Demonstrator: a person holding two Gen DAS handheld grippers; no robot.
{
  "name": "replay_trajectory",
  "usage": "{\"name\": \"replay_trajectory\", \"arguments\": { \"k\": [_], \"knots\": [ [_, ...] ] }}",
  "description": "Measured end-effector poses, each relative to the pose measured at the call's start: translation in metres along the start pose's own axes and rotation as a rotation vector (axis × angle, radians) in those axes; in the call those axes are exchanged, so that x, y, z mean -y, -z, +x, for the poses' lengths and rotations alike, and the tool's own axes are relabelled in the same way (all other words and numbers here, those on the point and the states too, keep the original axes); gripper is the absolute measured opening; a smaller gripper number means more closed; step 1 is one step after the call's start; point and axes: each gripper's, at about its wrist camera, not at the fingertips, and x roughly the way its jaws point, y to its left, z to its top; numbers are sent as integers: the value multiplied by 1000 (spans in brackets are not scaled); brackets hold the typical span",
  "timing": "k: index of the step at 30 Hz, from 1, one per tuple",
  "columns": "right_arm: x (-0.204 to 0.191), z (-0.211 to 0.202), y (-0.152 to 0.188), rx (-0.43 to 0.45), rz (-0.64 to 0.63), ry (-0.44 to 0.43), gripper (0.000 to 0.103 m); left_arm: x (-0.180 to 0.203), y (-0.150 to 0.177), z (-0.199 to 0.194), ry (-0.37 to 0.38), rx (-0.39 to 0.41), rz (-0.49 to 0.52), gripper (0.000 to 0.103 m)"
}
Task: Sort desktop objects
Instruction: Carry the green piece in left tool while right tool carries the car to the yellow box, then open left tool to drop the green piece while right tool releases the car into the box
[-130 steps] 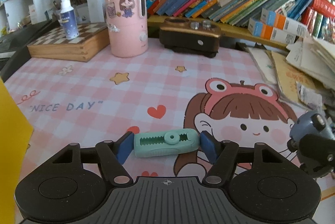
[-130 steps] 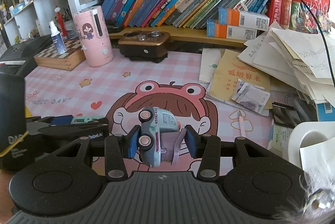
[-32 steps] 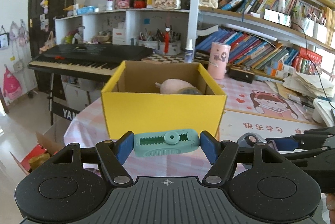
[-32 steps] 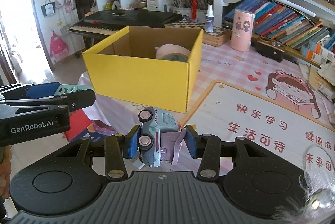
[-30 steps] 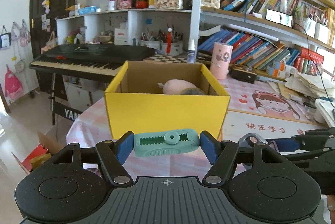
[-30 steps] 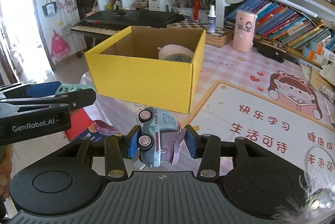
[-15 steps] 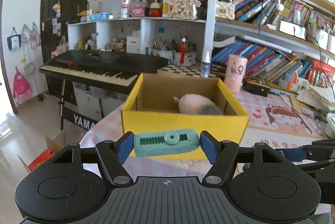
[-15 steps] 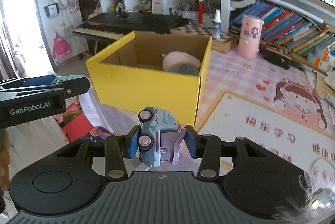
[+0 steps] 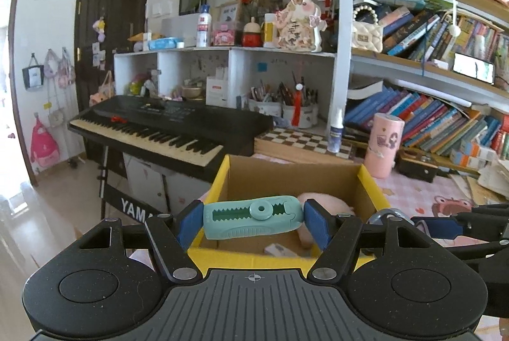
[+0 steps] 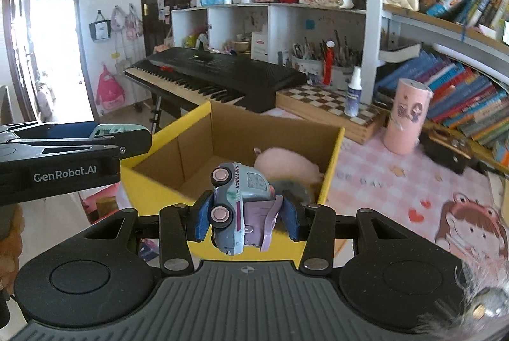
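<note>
The yellow box [image 10: 331, 169] sits open at the near edge of the desk, a pink plush [image 10: 286, 164] lying inside at its far right. Over the box's near wall, the left gripper [image 9: 253, 221] is clamped endwise on a teal toothed clip [image 9: 253, 220], held level between both blue pads. To its right, the right gripper [image 10: 243, 221] is closed much narrower, pinching a pale blue toy truck [image 10: 237, 201] turned on its side, pink wheels facing left, a purple strap dangling.
</note>
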Motion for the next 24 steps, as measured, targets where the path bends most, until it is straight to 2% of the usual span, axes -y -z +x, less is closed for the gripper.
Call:
{"name": "replay_trajectory", "arguments": {
  "k": [16, 24],
  "knots": [
    [29, 65, -21, -55, -70, -84, 42, 15, -3, 69, -21, -115, -7, 69],
    [28, 97, -19, -154, -192, -126, 42, 22, 5, 89, -10, -182, 13, 69]
  ]
}}
